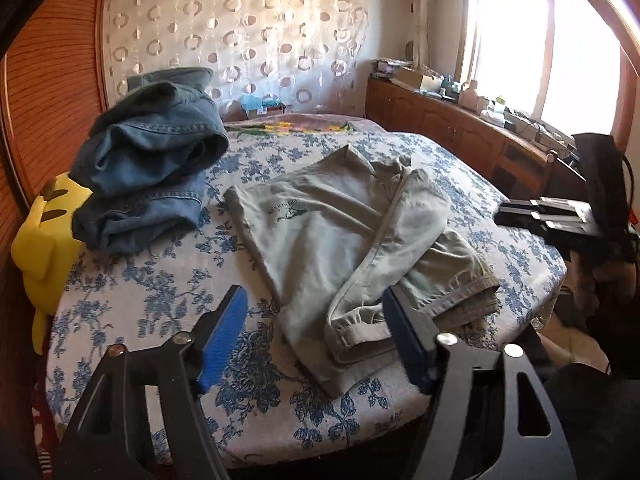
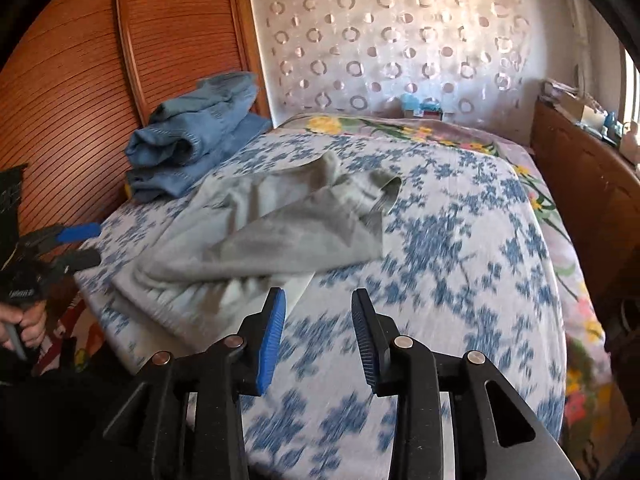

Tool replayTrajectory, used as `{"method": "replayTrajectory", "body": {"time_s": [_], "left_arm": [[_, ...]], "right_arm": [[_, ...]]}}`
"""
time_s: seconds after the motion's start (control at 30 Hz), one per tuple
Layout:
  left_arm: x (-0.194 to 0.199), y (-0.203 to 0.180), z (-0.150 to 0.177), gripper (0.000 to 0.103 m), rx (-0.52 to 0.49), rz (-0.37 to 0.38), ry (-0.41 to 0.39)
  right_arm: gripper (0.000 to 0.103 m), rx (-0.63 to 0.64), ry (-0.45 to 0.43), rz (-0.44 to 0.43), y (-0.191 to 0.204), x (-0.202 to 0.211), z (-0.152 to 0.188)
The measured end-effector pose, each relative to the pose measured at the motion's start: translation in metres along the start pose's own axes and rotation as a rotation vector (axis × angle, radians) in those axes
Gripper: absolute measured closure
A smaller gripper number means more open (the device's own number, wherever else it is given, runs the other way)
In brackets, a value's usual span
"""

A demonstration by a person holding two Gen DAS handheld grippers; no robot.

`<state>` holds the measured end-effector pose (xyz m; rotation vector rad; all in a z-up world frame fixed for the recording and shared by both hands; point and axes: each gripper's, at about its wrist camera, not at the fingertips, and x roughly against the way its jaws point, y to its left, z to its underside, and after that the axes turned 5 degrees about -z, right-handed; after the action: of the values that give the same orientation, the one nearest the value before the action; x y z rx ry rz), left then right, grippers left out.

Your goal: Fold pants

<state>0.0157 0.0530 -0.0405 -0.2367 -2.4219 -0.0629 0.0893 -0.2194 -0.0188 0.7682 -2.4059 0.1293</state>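
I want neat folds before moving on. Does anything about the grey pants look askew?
Yes. The grey pants lie folded on the bed, but the top layer runs diagonally, so its edges miss the layer beneath, and the hems sit bunched and uneven.

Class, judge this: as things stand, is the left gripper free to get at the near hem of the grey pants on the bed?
Probably yes. The left gripper is open, holds nothing, and the grey pants lie just ahead with nothing in between.
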Motion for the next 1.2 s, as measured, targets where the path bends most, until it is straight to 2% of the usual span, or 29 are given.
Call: {"method": "replayTrajectory", "body": {"time_s": [0.23, 0.43, 0.63, 0.67, 0.7, 0.73, 0.8, 1.03, 1.2], "left_arm": [[-0.032, -0.001, 0.011, 0.053, 0.007, 0.024, 0.076], [-0.044, 0.002, 0.021, 0.053, 0.025, 0.02, 0.108], [-0.044, 0.004, 0.023, 0.053, 0.022, 0.025, 0.099], [-0.044, 0.004, 0.024, 0.053, 0.023, 0.024, 0.097], [-0.044, 0.004, 0.024, 0.053, 0.026, 0.025, 0.095], [-0.044, 0.004, 0.024, 0.053, 0.029, 0.027, 0.093], [-0.044, 0.005, 0.024, 0.053, 0.035, 0.03, 0.089], [-0.036, 0.009, 0.027, 0.053, 0.051, 0.034, 0.076], [-0.024, 0.017, 0.027, 0.053, 0.062, 0.031, 0.056]], "right_arm": [[0.067, 0.034, 0.003, -0.018, -0.004, -0.04, -0.032], [0.066, 0.055, 0.038, -0.035, -0.013, -0.075, -0.059], [0.067, 0.086, 0.09, -0.059, -0.014, -0.1, -0.069], [0.068, 0.087, 0.096, -0.066, -0.014, -0.1, -0.07], [0.085, 0.089, 0.1, -0.075, -0.014, -0.1, -0.071], [0.092, 0.097, 0.101, -0.088, -0.013, -0.099, -0.074], [0.098, 0.117, 0.098, -0.106, -0.01, -0.098, -0.081], [0.099, 0.199, 0.046, -0.097, 0.017, -0.104, -0.116], [0.099, 0.264, 0.016, -0.141, 0.048, -0.125, -0.14]]}}
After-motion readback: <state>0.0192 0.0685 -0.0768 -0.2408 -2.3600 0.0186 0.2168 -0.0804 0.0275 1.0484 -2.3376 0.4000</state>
